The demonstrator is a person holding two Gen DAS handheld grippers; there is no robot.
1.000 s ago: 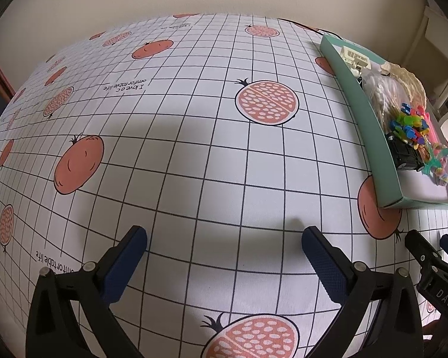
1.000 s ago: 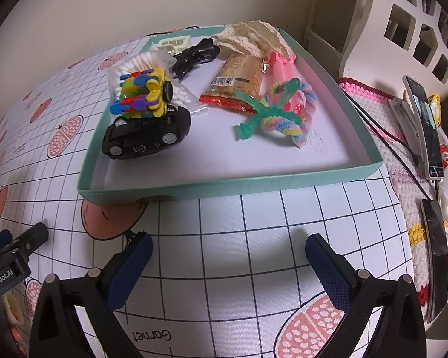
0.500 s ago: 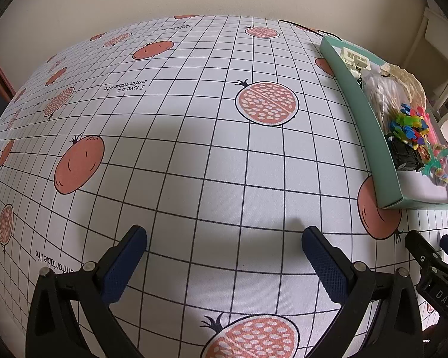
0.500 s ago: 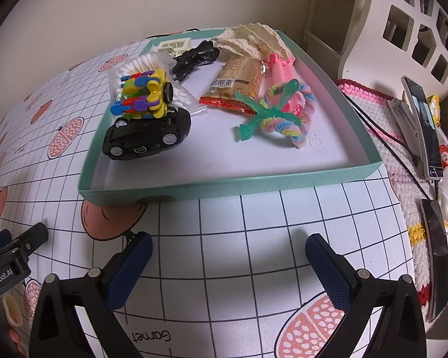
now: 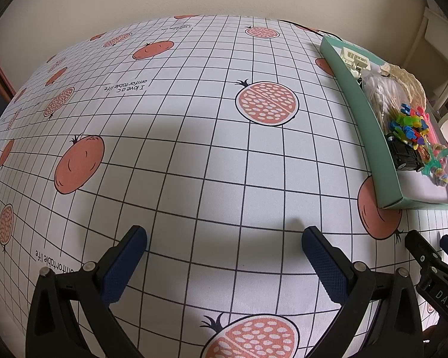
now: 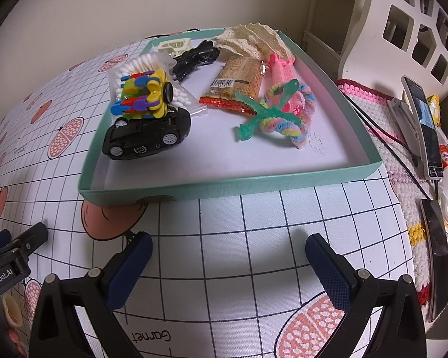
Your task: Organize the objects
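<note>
On the worktop (image 5: 212, 161) — teal tray (image 6: 254, 183) holds black toy car (image 6: 146, 137) | left gripper (image 5: 224, 235) jaws apart, empty | right gripper (image 6: 228, 241) jaws apart — empty

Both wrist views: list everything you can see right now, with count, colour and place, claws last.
tray: 1, teal, on the tablecloth ahead of the right claw
toy car: 1, black, tray's near-left part
block toy: 1, multicoloured, on top of the car
cotton swabs: 1 clear bag, white, behind the block toy
snack packet: 1, brown and red, tray centre
fuzzy twist: 1, pastel rainbow, tray's right part
dragonfly toy: 1, green, on the twist
lace fabric: 1, cream, tray's far end
tablecloth: 1, white grid with red fruit
phones: 2, dark, right of the tray
left claw: 1, black and blue, open
right claw: 1, black and blue, open
</note>
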